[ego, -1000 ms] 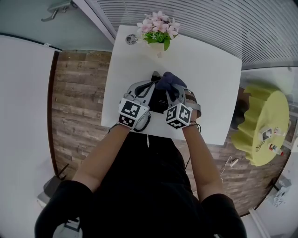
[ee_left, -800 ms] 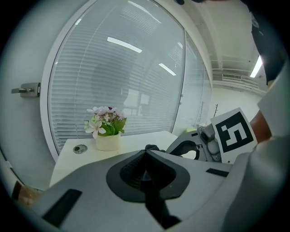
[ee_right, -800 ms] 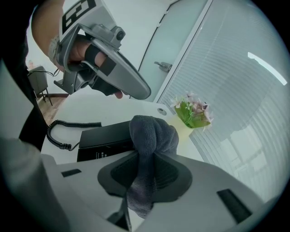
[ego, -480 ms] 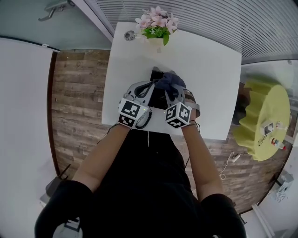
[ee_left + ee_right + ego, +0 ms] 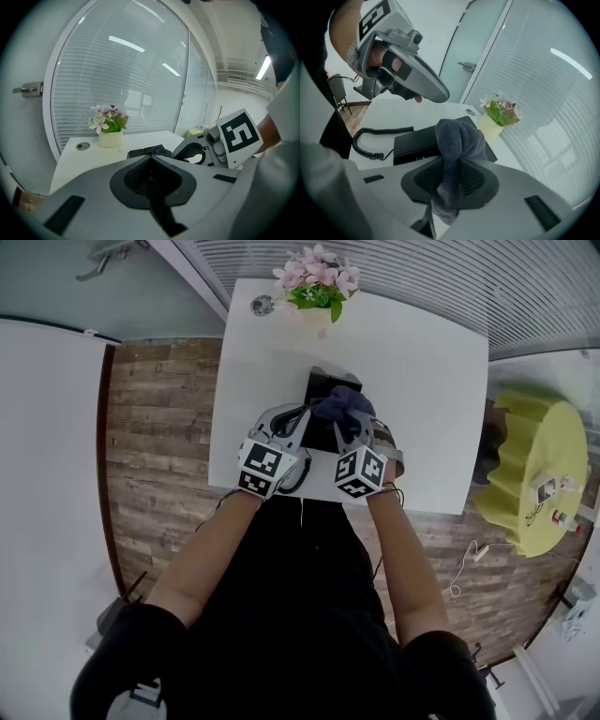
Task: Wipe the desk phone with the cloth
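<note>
Tabletop (image 5: 422,381) phone (image 5: 417,140); view along right claw (image 5: 457,161) alone shows cloth (image 5: 459,136) pinched.

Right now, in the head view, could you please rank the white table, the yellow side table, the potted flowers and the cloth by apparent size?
1. white table
2. yellow side table
3. potted flowers
4. cloth, bunched and partly covered, so its rank against the flowers is unsure
</note>
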Tool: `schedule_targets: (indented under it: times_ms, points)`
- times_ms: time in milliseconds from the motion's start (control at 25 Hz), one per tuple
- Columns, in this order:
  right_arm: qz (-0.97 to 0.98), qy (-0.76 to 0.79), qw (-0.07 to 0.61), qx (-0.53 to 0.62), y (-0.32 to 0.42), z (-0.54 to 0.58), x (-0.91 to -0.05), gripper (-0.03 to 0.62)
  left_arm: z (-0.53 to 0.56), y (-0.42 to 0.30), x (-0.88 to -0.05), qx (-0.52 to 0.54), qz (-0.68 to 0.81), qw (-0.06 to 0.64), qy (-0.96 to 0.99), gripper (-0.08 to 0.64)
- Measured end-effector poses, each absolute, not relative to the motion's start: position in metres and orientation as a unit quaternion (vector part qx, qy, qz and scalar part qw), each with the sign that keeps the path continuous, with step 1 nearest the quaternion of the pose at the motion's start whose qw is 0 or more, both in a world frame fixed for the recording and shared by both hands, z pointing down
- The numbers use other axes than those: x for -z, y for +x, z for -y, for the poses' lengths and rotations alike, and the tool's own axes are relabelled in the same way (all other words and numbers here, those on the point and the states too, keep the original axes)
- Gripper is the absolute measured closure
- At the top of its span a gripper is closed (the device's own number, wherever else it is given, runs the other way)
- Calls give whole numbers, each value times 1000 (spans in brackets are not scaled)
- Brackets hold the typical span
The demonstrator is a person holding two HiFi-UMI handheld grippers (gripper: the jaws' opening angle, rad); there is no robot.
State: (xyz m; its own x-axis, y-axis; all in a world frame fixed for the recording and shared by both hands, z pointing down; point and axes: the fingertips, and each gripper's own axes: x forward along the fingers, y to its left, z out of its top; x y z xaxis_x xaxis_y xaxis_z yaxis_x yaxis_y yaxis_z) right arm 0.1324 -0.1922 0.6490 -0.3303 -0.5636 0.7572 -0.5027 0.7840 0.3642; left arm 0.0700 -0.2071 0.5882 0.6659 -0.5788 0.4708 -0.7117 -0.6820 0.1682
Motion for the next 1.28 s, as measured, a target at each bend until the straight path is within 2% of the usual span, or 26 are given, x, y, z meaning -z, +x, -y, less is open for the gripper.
schedule_targets:
  times_ms: [1280]
  points:
    - [805, 321, 498, -4, 119, 136, -678, 494, 165, 65, -612, -215, 318, 179, 906, 549]
